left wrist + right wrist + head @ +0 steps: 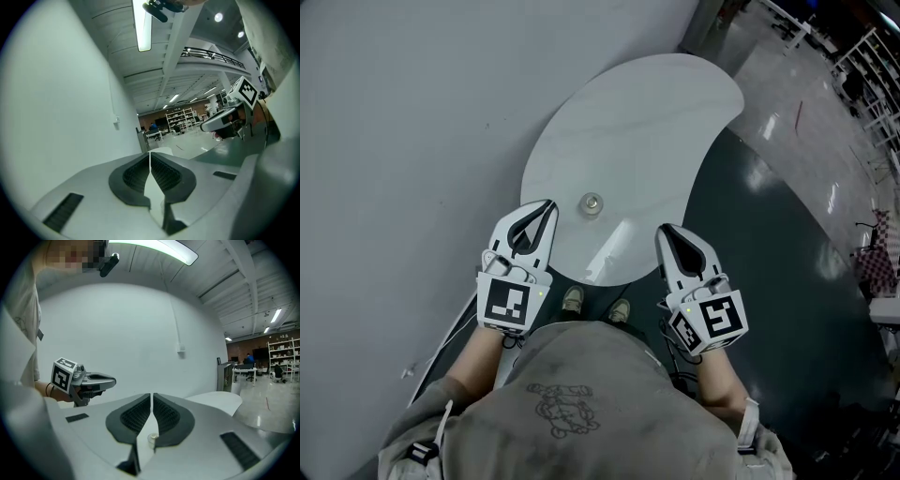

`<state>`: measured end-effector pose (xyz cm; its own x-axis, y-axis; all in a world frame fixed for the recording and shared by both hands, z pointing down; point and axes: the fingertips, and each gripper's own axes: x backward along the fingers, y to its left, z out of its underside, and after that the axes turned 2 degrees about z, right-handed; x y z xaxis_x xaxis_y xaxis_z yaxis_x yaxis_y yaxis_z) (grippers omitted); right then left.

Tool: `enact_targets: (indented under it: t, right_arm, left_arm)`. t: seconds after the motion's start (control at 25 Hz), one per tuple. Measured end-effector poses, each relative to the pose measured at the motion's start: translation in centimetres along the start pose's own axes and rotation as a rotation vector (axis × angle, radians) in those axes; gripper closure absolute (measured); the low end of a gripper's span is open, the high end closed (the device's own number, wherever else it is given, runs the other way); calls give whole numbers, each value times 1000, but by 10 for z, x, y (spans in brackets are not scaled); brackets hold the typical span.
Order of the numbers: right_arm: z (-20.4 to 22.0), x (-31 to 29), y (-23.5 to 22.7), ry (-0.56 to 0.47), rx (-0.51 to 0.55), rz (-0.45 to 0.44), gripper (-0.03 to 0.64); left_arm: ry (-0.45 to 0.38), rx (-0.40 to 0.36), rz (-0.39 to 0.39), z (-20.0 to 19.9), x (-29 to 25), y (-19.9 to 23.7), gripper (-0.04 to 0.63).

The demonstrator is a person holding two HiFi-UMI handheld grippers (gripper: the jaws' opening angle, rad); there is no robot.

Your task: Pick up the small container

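The person stands at the near edge of a white table (628, 122), forearms bent out in front of the chest, one gripper in each hand. Both grippers are held close to level, tipped slightly down, and point forward over the near edge, angled a little toward each other.

The left gripper (548, 205) has its jaws pressed together with nothing between them, its tip over the near left edge of the table. The right gripper (665, 229) is likewise closed and empty, its tip at the near right edge.

The container (592, 204) sits upright on the table close to the near edge, between the two tips and nearer the left one, touching neither. In the right gripper view the container (152, 438) shows low through the gap behind the closed pads, resting on the table beyond them.
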<state>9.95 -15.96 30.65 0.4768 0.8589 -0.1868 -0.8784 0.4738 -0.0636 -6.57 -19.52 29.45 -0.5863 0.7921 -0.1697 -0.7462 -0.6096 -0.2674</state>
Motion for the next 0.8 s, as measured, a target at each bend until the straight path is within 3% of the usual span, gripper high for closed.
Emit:
enact_targets:
  t: [0.16,0.4,0.64,0.8]
  right_arm:
    - [2,-2,-8,8,-1,-17,580]
    - [-2,-15,-18,14,41,-45,578]
    - [-14,-38,-28,-1,103,-57,578]
    - [-18,-55,-29,-13,97,-52,578]
  left_arm:
    - [2,62,4,1,-6,-8,572]
    - [-35,30,28,-10,-28,-15,551]
    - [-63,15,131,-7,-62,-30,342]
    - [-43,11,208,20,-88,-38,285]
